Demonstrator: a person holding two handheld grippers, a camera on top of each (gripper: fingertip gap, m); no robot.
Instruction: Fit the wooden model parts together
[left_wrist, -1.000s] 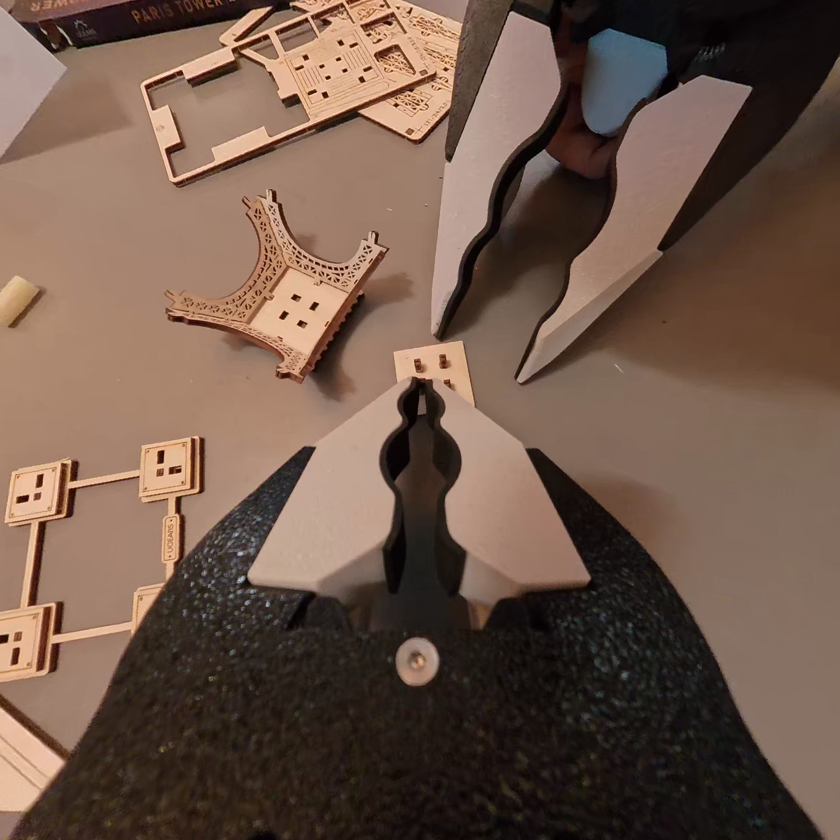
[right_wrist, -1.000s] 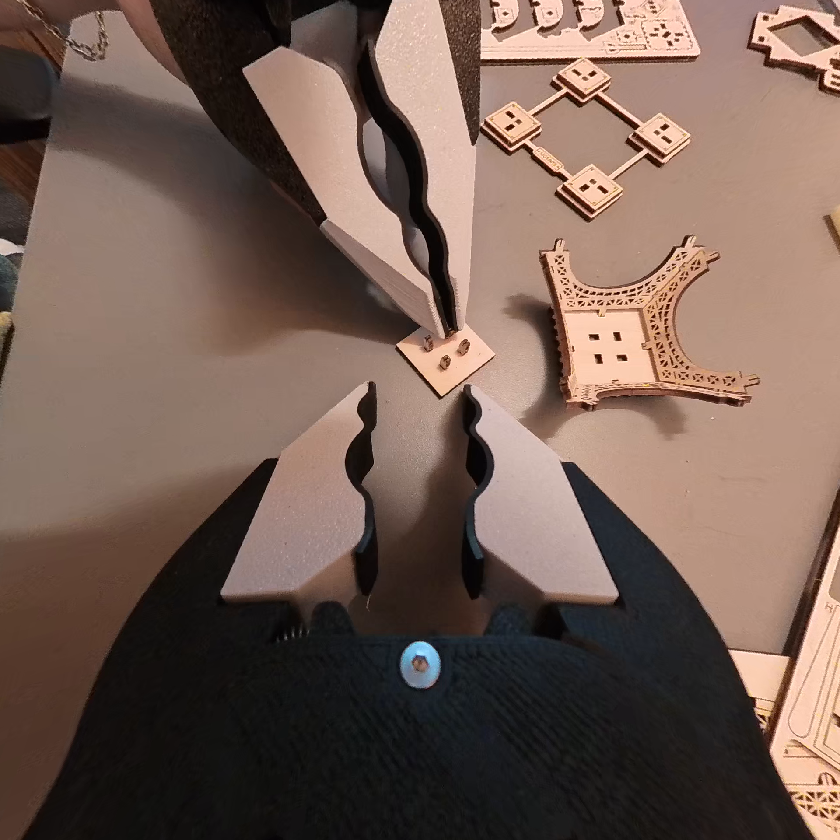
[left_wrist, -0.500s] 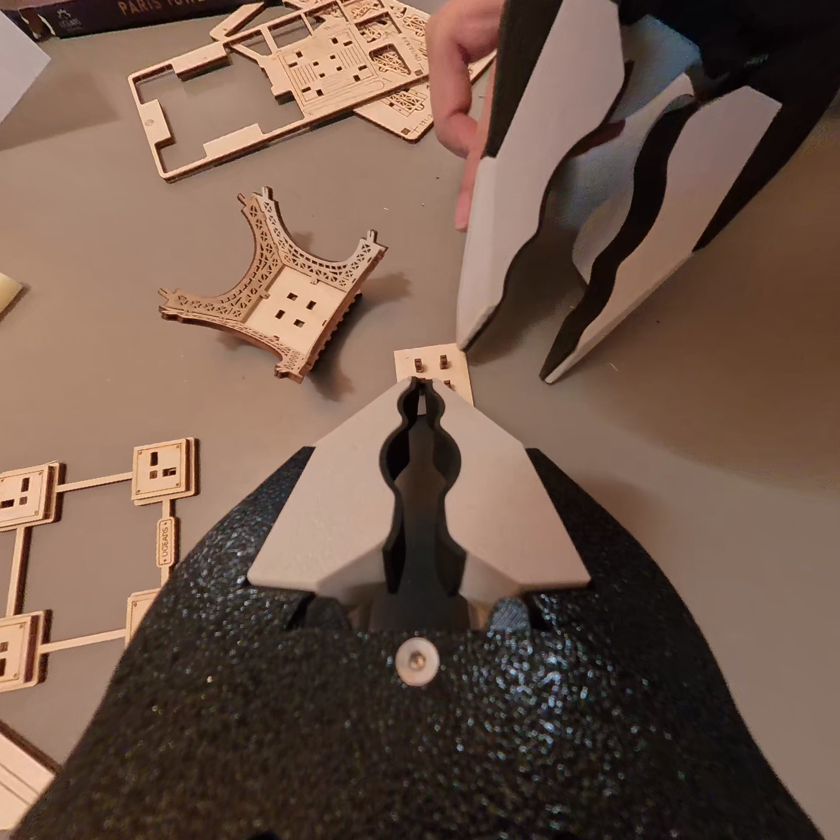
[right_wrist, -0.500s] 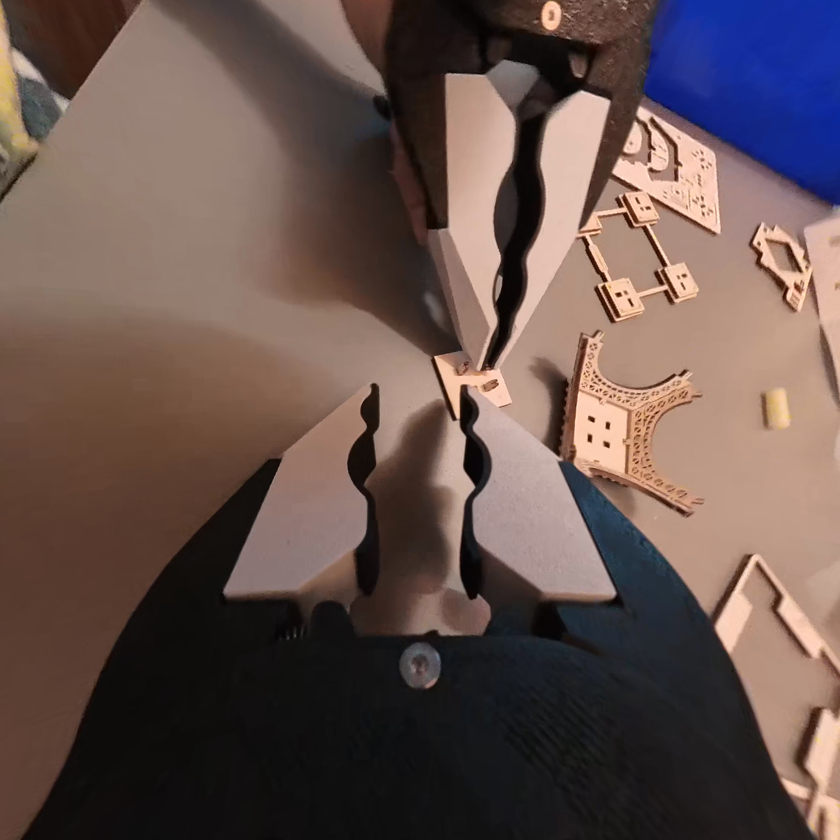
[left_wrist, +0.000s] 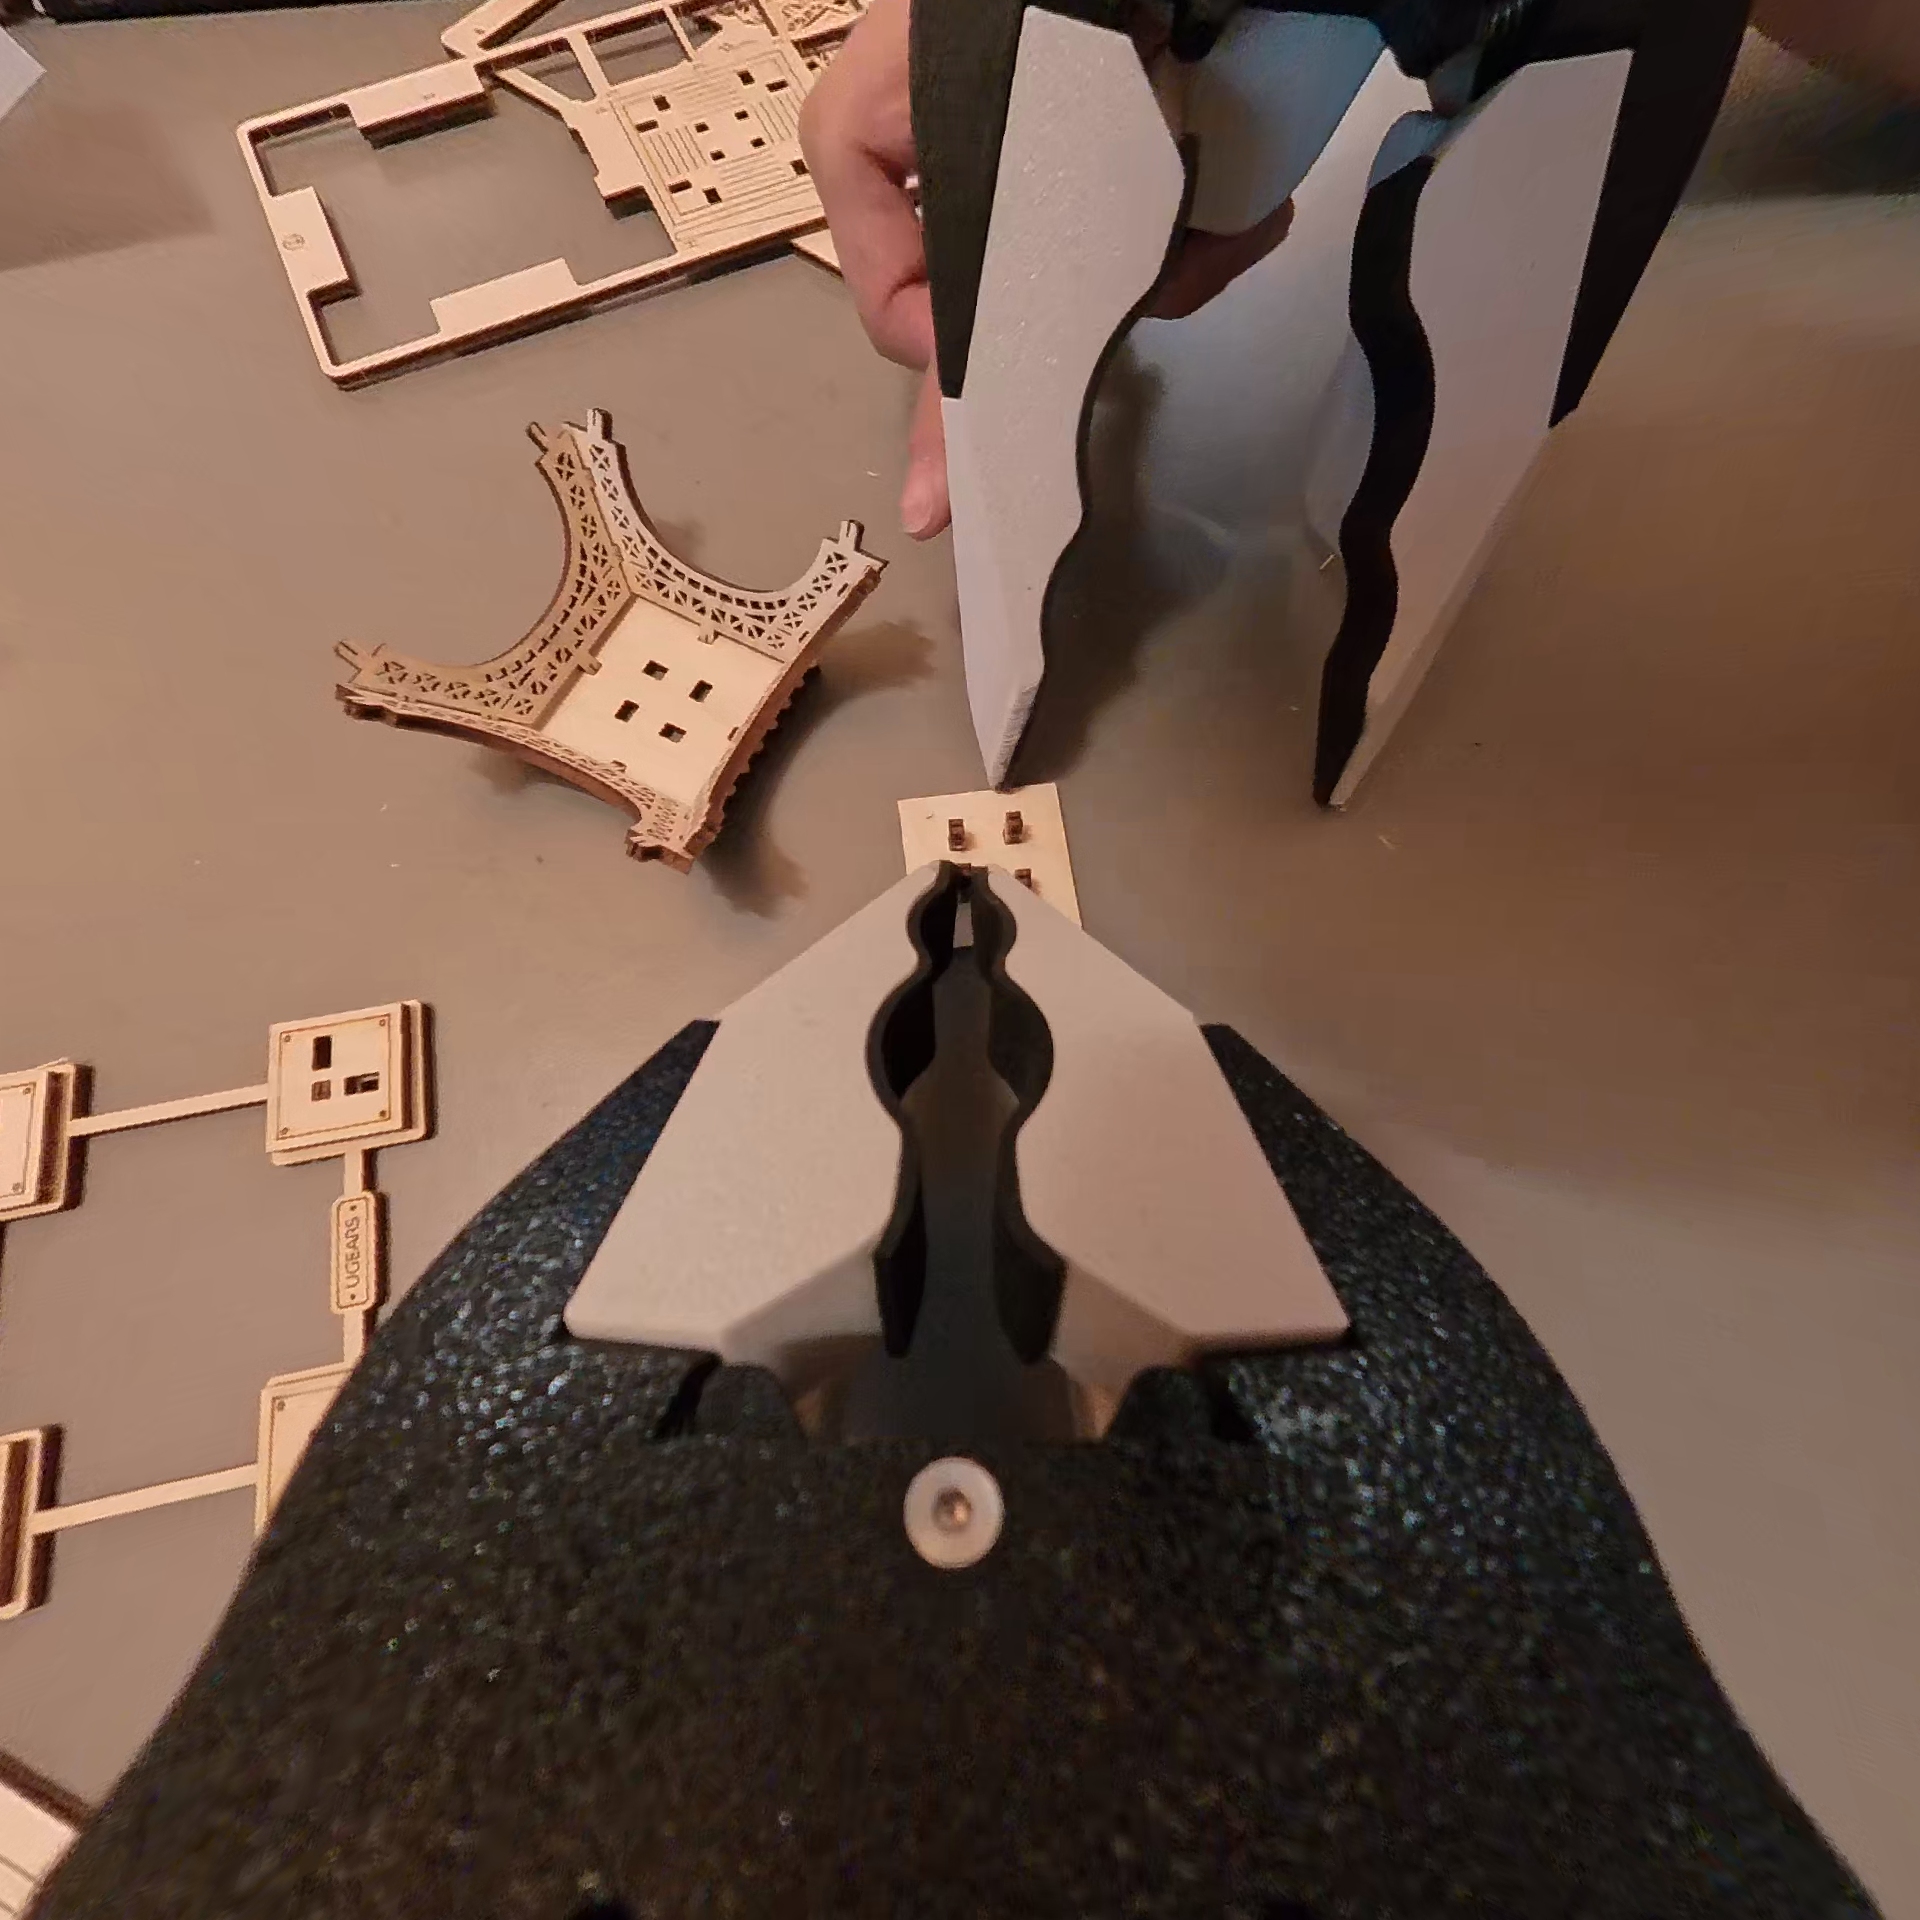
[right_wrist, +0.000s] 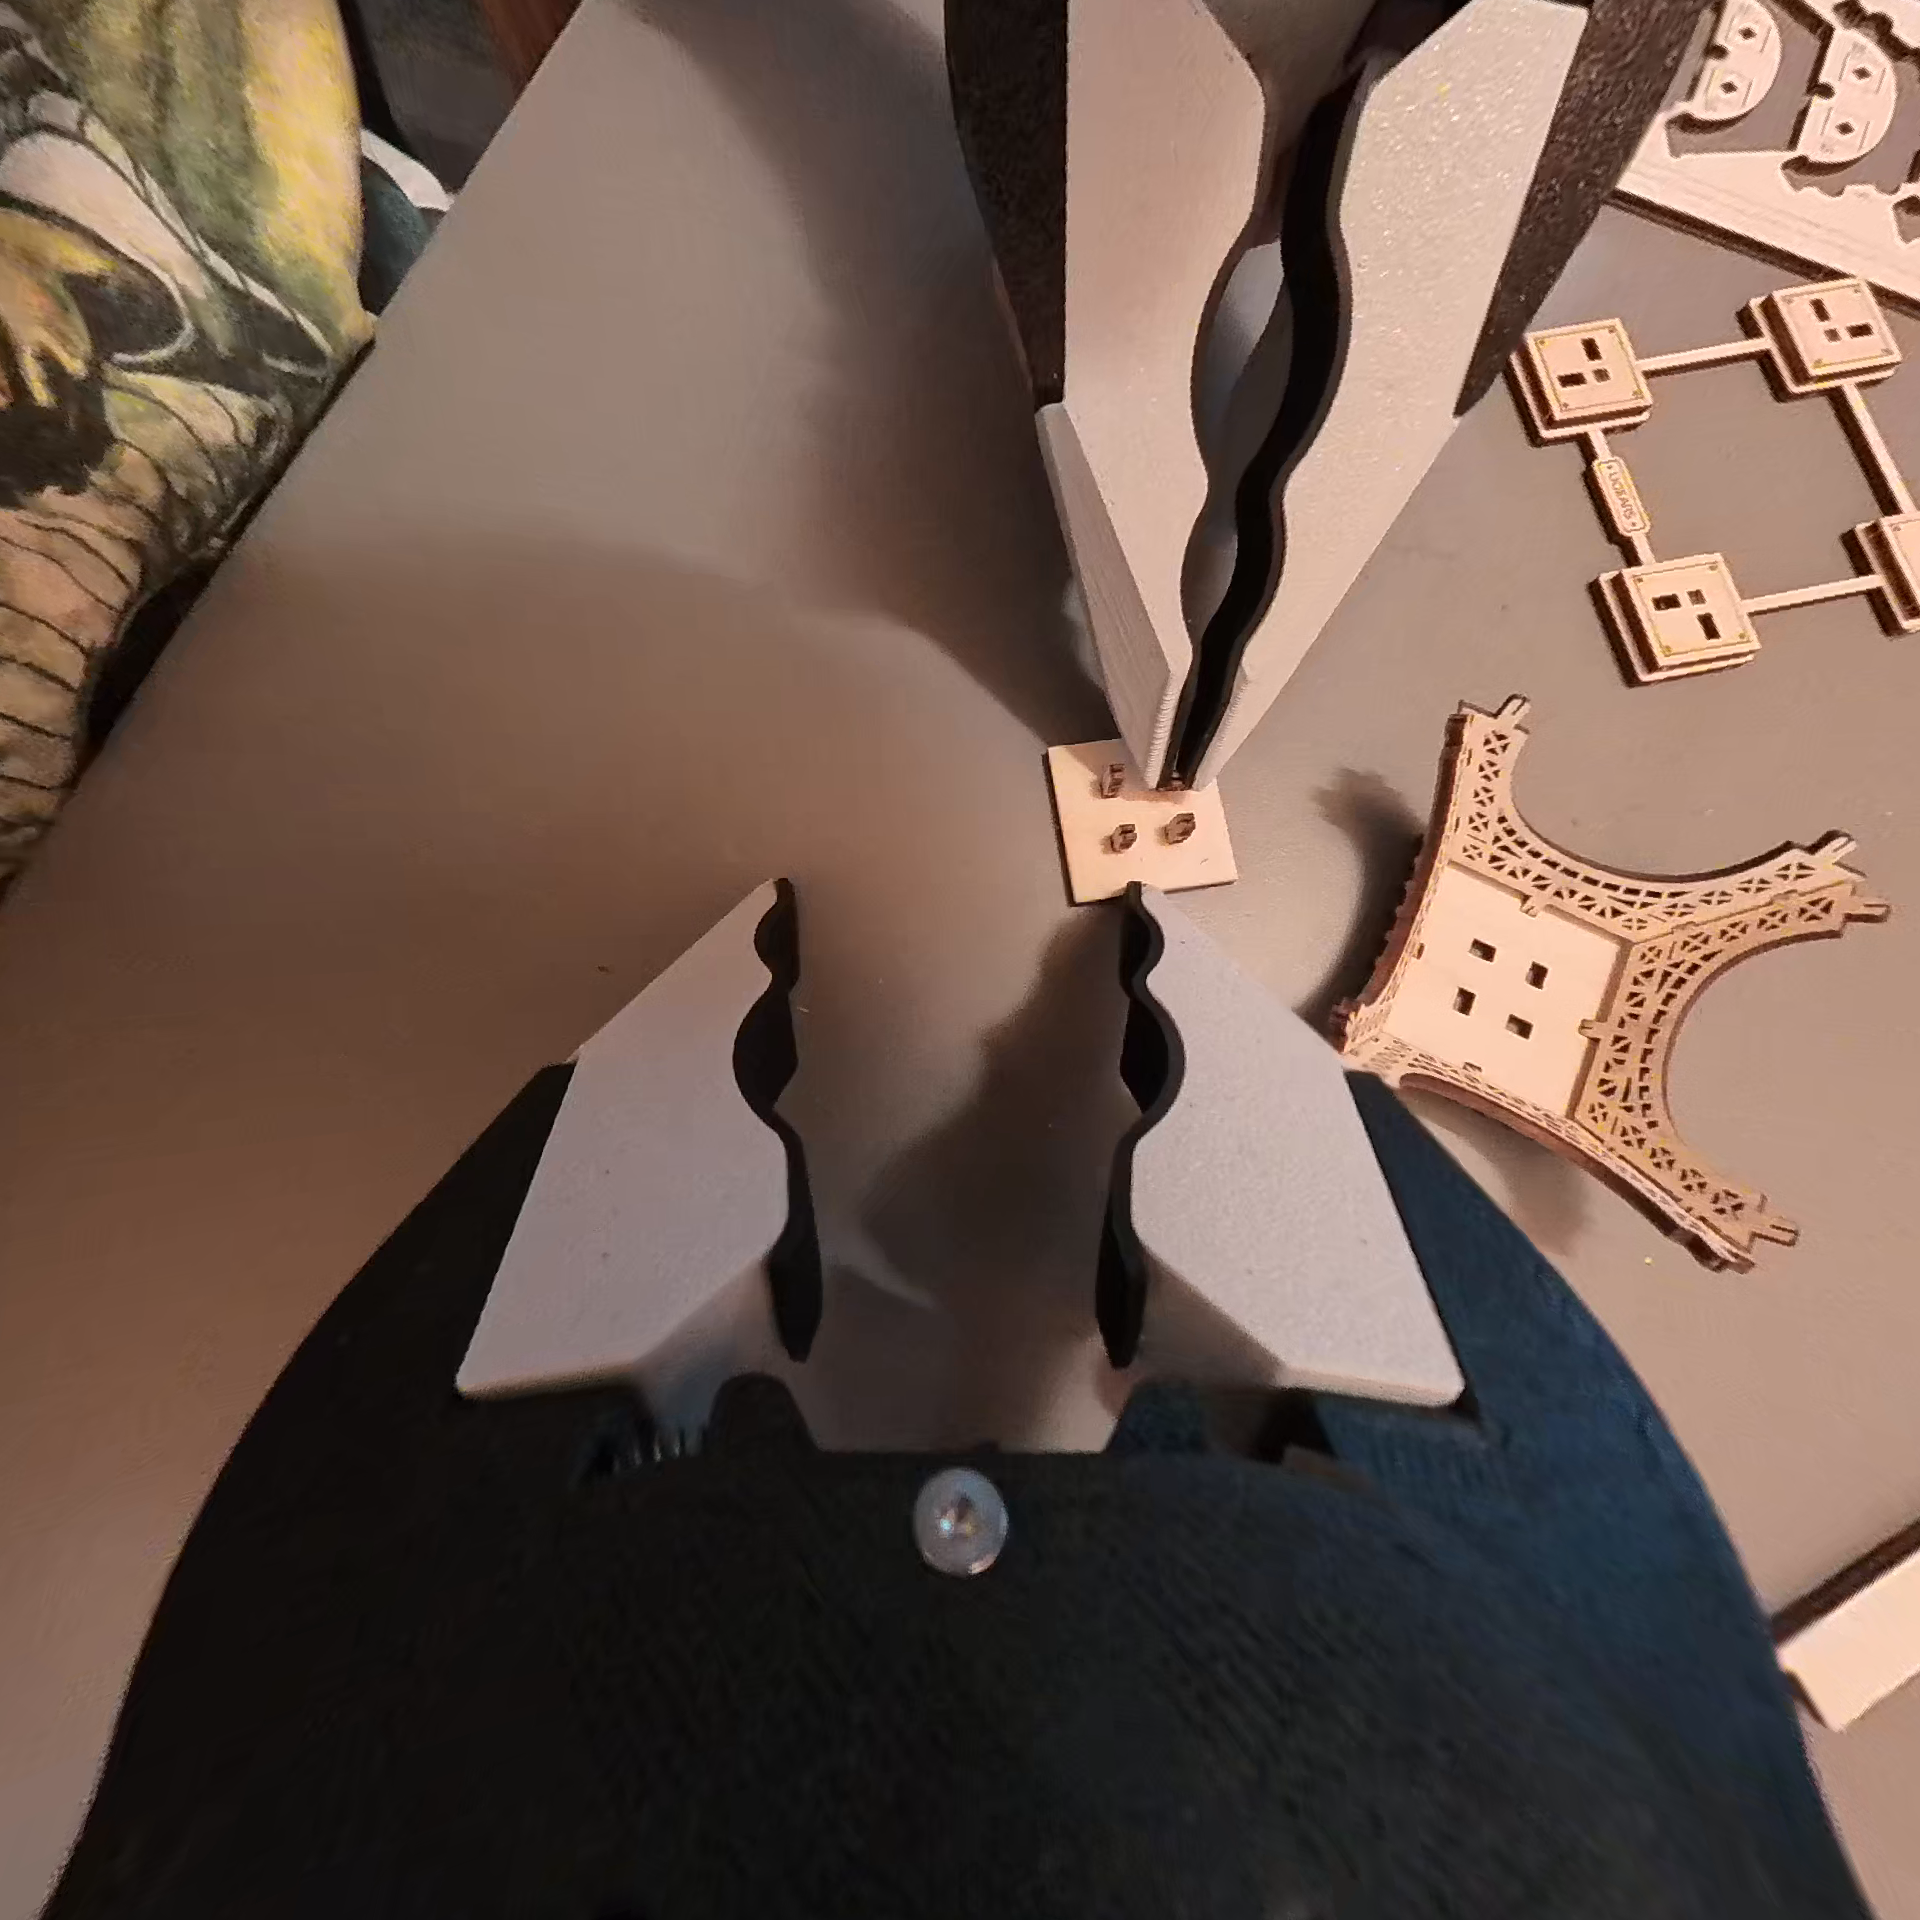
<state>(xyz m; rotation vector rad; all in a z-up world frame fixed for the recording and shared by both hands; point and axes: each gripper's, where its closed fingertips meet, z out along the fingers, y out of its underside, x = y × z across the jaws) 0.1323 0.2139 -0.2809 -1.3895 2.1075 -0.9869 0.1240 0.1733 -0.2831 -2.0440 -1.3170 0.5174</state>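
A: Where's the small plate rn?

B: Flat on the grey table, pegs up, btw the two tongs. Left tongs come down on it nearly upright, tips pinched narrow on one of the back pegs. Looks like they grip that peg.

A: And the right tongs?

B: Spread wide, nothing in them. One fingertip sits right at the plate's near edge, touching or just about, can't tell. The other is off to the side over bare table. From the left cam you see the right tongs w/ one tip at the plate's far edge, and a hand behind them.

A: Tower base?

B: Lying tilted near the plate, not touching it, four slots facing up.

A: Other stuff?

B: Frame of four square pads further out, cut sheets at the far side, apart from the plate. Patterned fabric past the table edge.
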